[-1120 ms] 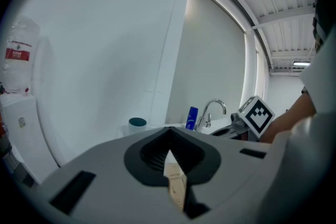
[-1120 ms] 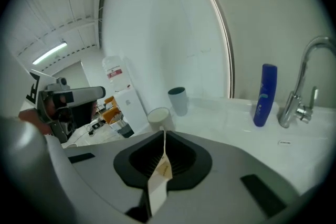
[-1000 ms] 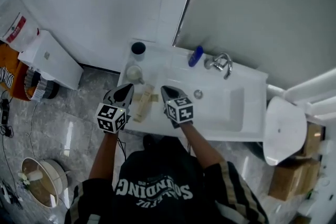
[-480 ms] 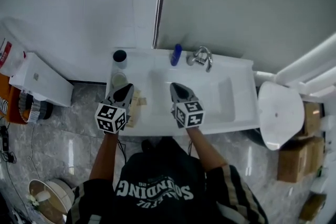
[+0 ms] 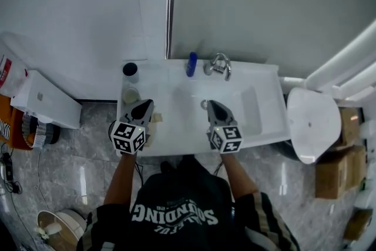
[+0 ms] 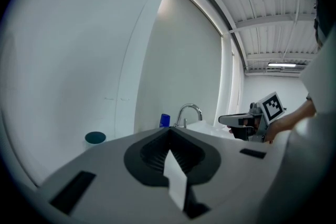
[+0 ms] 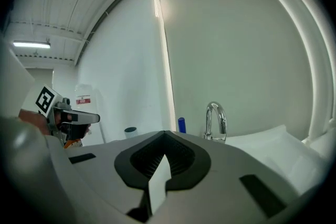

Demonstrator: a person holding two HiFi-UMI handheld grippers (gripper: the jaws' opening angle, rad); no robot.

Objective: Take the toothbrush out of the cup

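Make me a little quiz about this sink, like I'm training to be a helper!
1. True or false: the right gripper's jaws stand wide open.
2. Which stands nearest the faucet? A the blue bottle; B the dark cup; C the cardboard boxes.
3. Fill in: the left gripper's jaws are ____, with nothing between them.
Key: 1 false; 2 A; 3 shut.
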